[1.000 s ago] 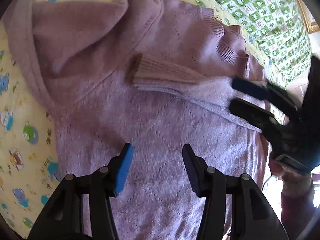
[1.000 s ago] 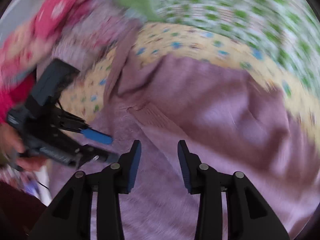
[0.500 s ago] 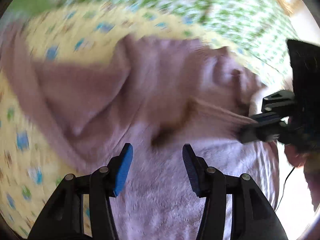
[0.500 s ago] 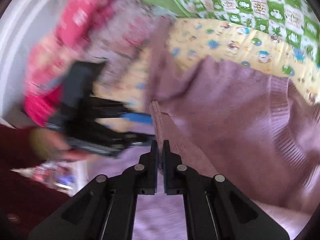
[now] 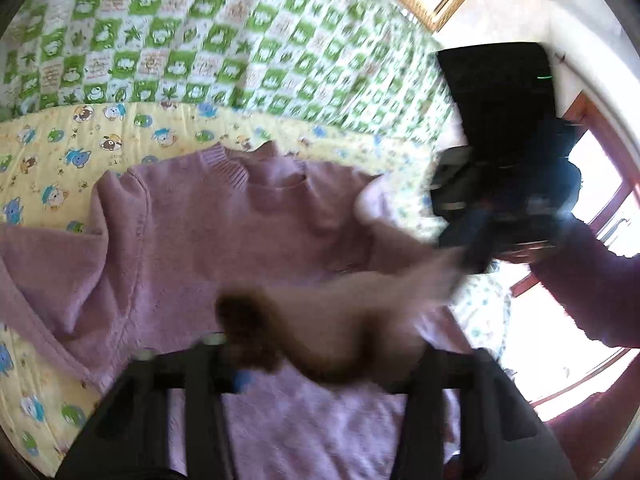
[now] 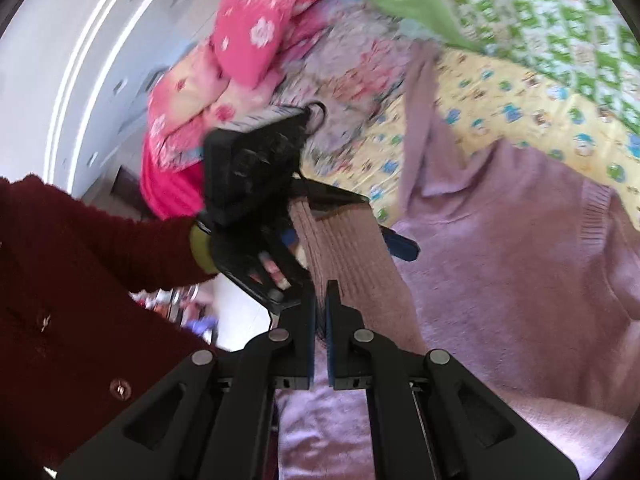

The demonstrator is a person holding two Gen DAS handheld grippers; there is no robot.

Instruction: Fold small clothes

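A mauve knit sweater (image 5: 224, 232) lies spread on a yellow cartoon-print sheet (image 5: 52, 148), collar toward the far side. My right gripper (image 6: 320, 304) is shut on the sweater's right sleeve (image 6: 344, 252) and holds it lifted; the sleeve stretches across the left wrist view (image 5: 340, 320), blurred. In that view the right gripper (image 5: 472, 248) is at the right. My left gripper (image 5: 316, 364) is open, and the sleeve cuff hangs between its fingers. From the right wrist view the left gripper (image 6: 352, 224) straddles the cuff end, jaws apart.
A green-and-white checked quilt (image 5: 224, 44) covers the bed beyond the sheet. Pink floral bedding (image 6: 248, 40) is piled at the far left of the right wrist view. My dark red sleeve (image 6: 80, 240) fills its left side. A window (image 5: 600, 184) is at right.
My right gripper closed on the sleeve and lifted it off the sweater's body. The left gripper rose and tilted up, so the cuff now hangs between its open fingers.
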